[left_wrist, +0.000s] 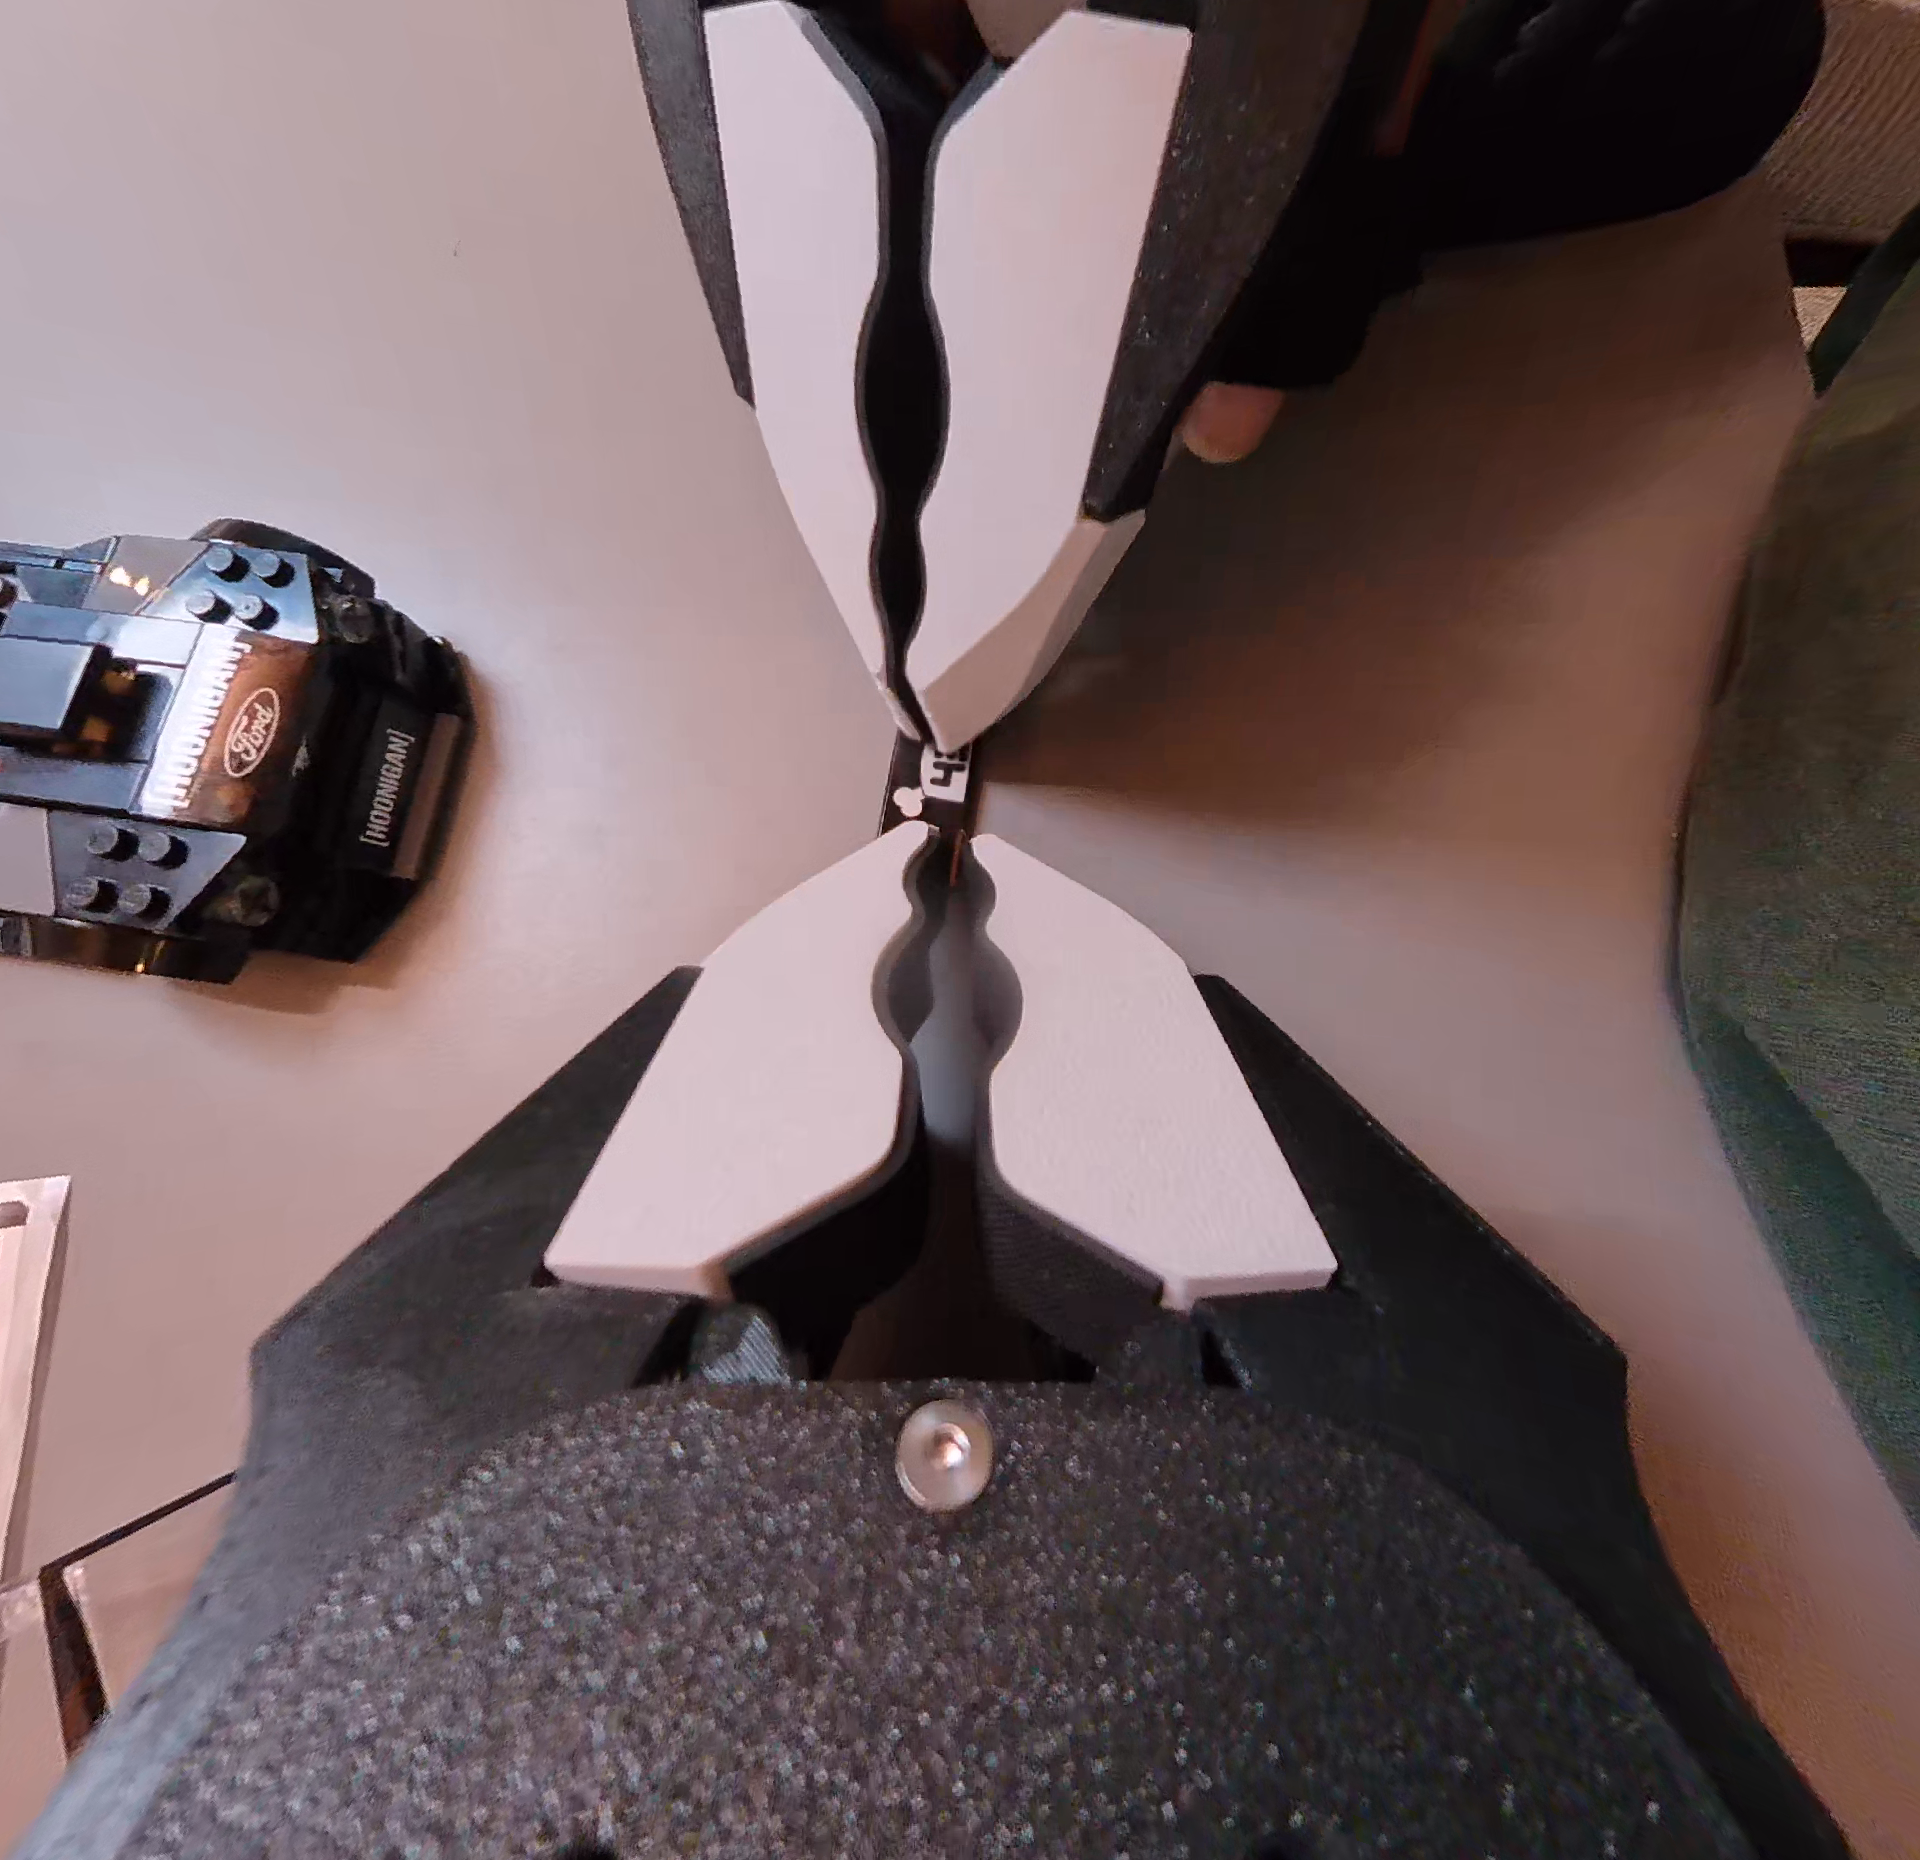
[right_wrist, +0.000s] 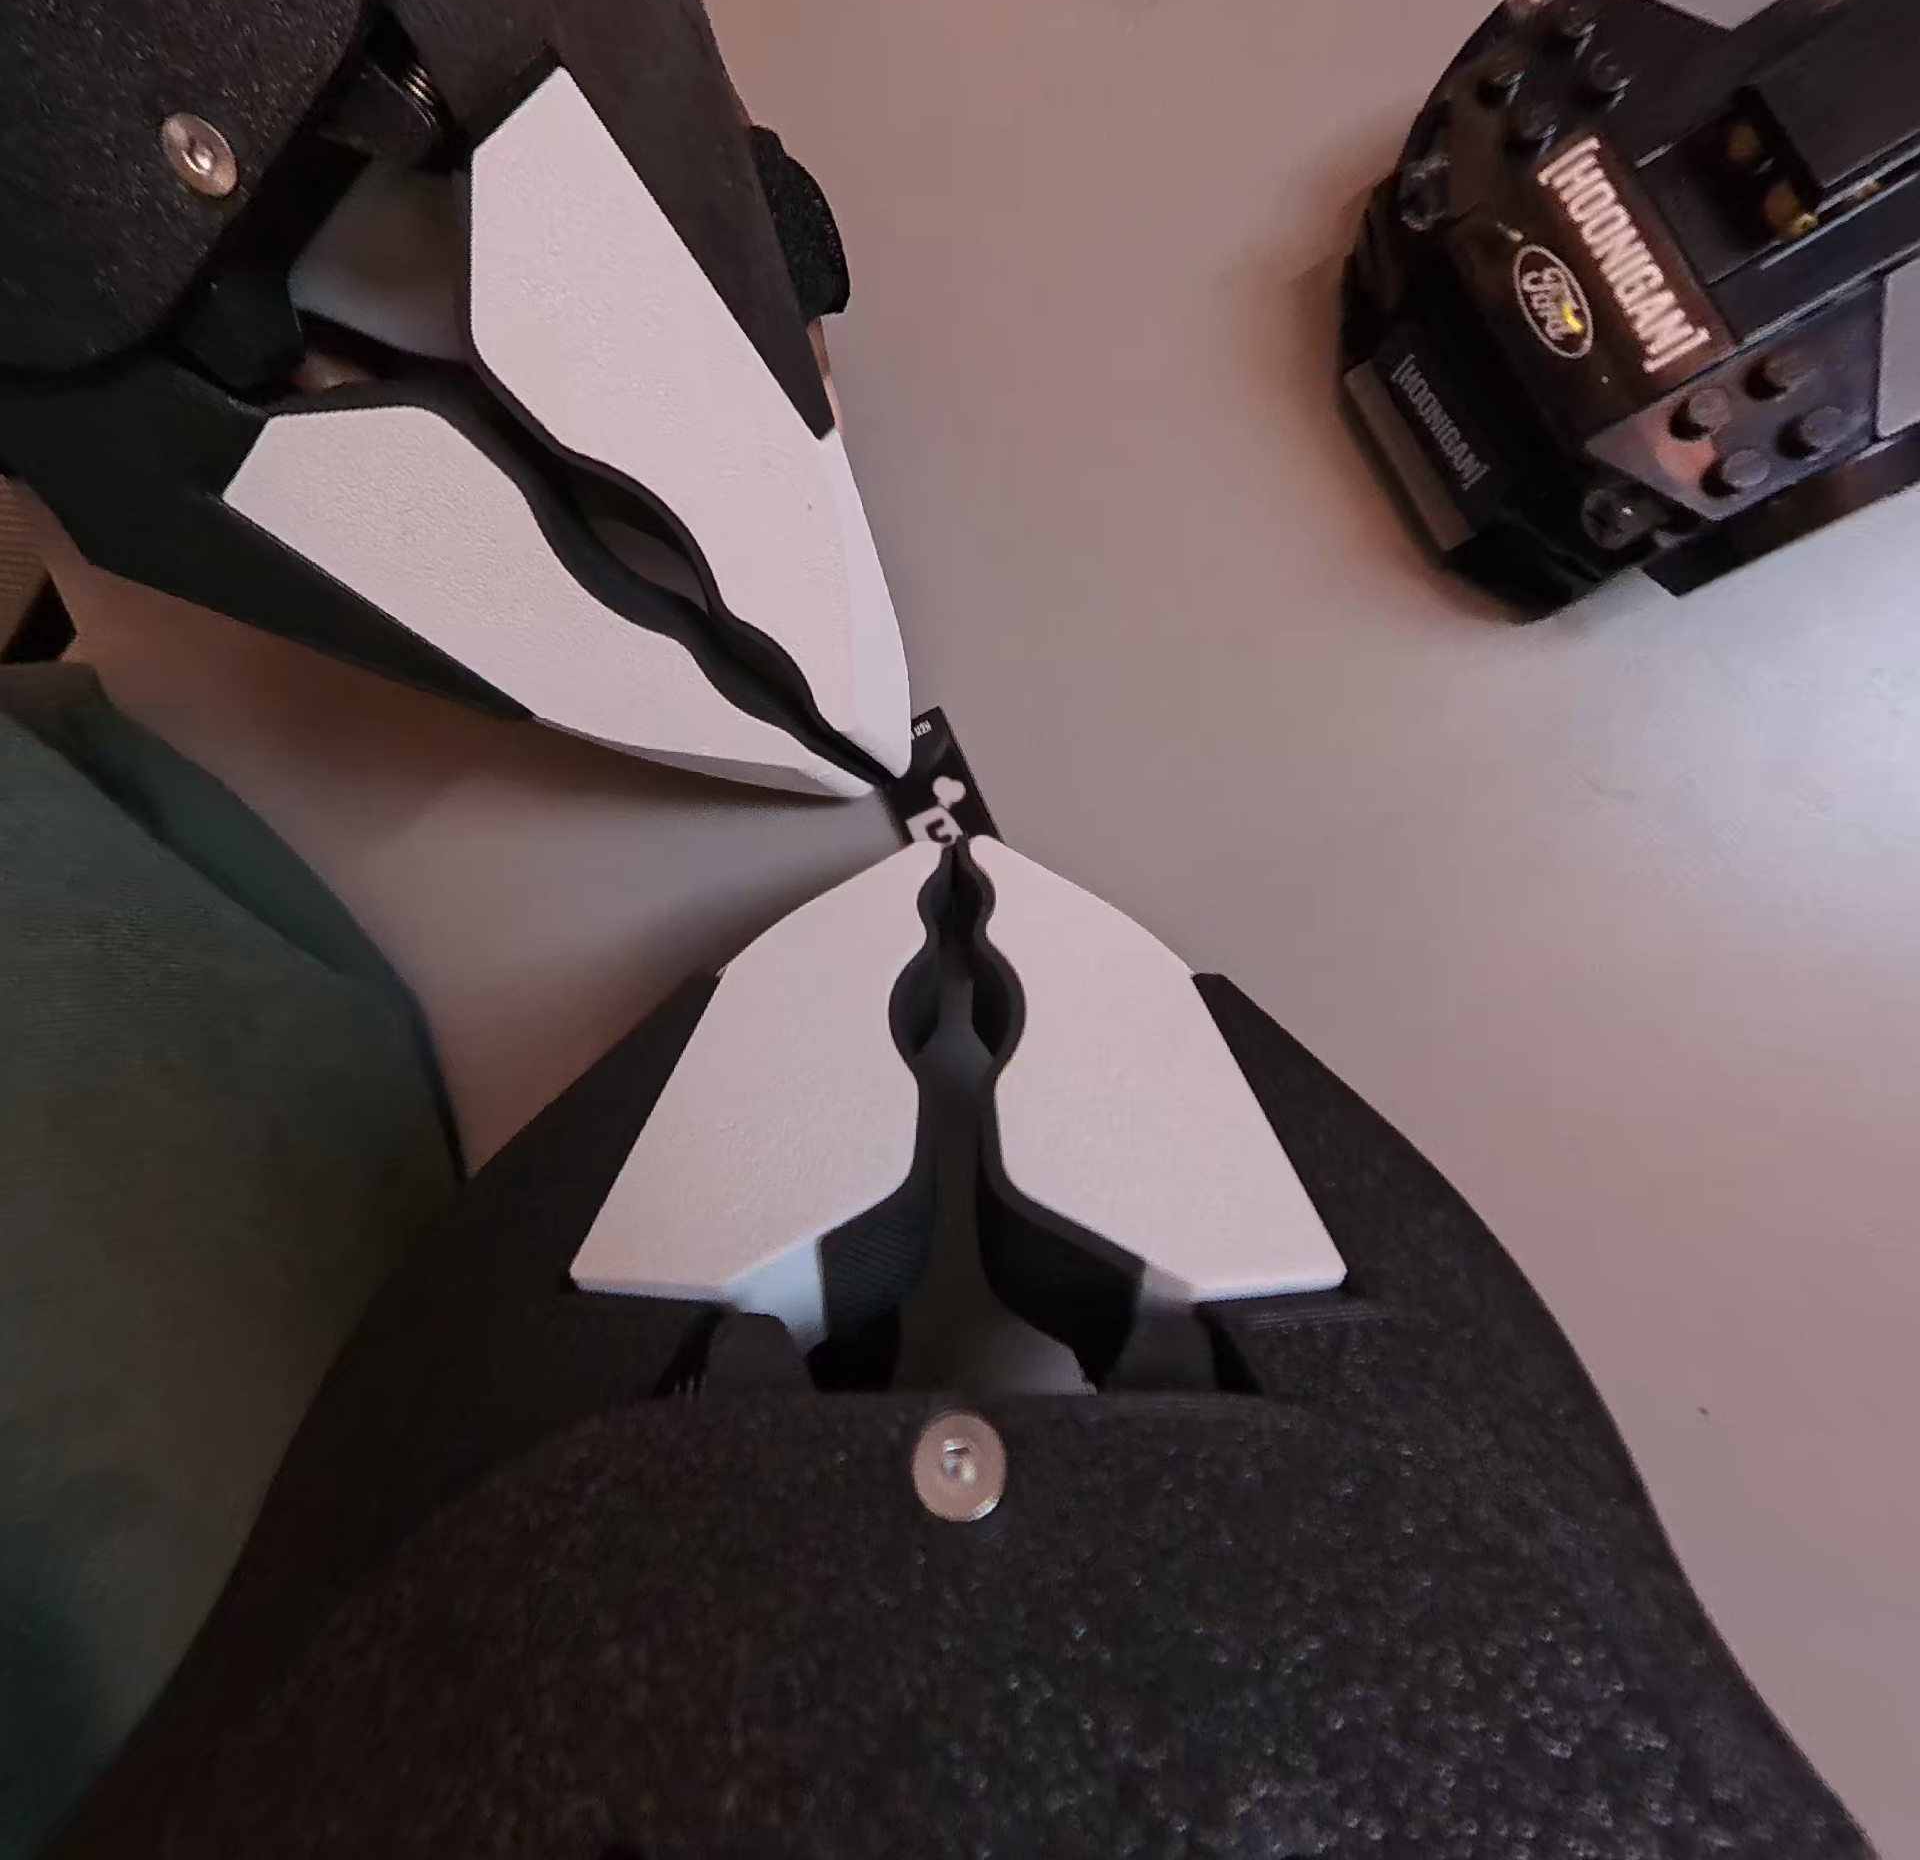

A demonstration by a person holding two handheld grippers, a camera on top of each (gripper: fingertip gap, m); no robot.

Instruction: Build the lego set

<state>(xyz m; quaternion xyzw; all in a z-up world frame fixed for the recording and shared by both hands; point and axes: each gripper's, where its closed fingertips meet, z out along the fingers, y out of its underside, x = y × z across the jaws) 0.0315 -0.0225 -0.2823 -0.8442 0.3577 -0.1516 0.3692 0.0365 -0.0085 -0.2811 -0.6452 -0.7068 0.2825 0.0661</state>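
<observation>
A small, thin black piece with white print (left_wrist: 935, 784) is held above the pale table between both grippers. My left gripper (left_wrist: 940, 849) is shut on its near end. My right gripper (left_wrist: 923, 724) comes in from the top and is shut on the far end. In the right wrist view, my right gripper (right_wrist: 956, 852) pinches the same piece (right_wrist: 948, 800) from below, and my left gripper (right_wrist: 878, 766) pinches it from the upper left. The partly built black lego car (left_wrist: 208, 750) sits on the table to the left; it also shows in the right wrist view (right_wrist: 1662, 304).
A green cushion (left_wrist: 1829, 771) lies along the table's right edge and shows at the left in the right wrist view (right_wrist: 156, 979). A gloved hand (left_wrist: 1299, 335) holds the right gripper. A clear tray (left_wrist: 31, 1343) and a dark-edged sheet (left_wrist: 73, 1654) lie at the lower left. The tips of both grippers are at nearly the same place.
</observation>
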